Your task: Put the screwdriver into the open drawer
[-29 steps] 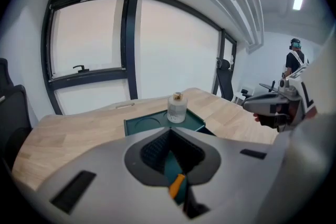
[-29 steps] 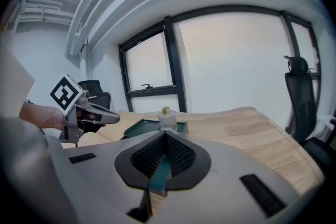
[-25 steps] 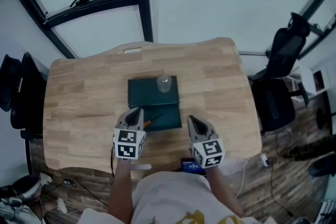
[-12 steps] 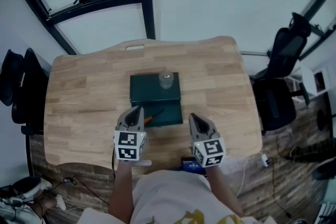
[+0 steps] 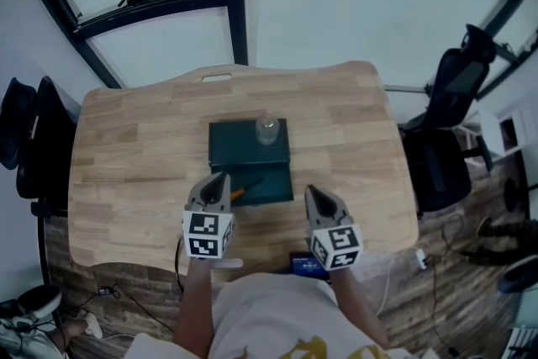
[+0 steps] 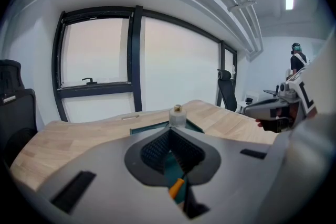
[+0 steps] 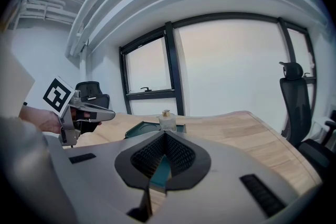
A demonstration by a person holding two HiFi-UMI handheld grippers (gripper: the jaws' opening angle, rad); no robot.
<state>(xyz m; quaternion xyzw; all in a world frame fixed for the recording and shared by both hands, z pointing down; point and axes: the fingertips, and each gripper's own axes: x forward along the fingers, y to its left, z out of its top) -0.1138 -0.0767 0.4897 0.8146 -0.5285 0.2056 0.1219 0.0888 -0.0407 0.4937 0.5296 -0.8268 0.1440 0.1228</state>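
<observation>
A dark green drawer unit (image 5: 245, 145) stands mid-table with its front drawer (image 5: 267, 183) pulled open toward me. The screwdriver (image 5: 244, 189), orange-handled with a dark shaft, lies inside that drawer near its left side. My left gripper (image 5: 220, 179) is shut and empty, its tip just left of the handle at the drawer's left front corner. In the left gripper view the orange handle of the screwdriver (image 6: 176, 187) shows below the closed left gripper (image 6: 169, 136). My right gripper (image 5: 309, 192) is shut and empty, to the right of the drawer; the right gripper (image 7: 164, 140) faces the unit.
A small clear bottle (image 5: 267, 130) stands on top of the drawer unit. The wooden table (image 5: 126, 155) ends close to my body. Black office chairs stand at the right (image 5: 445, 130) and left (image 5: 25, 139), with windows behind the table.
Neither gripper nor the screwdriver has visibly moved; only the head view's framing shifted slightly.
</observation>
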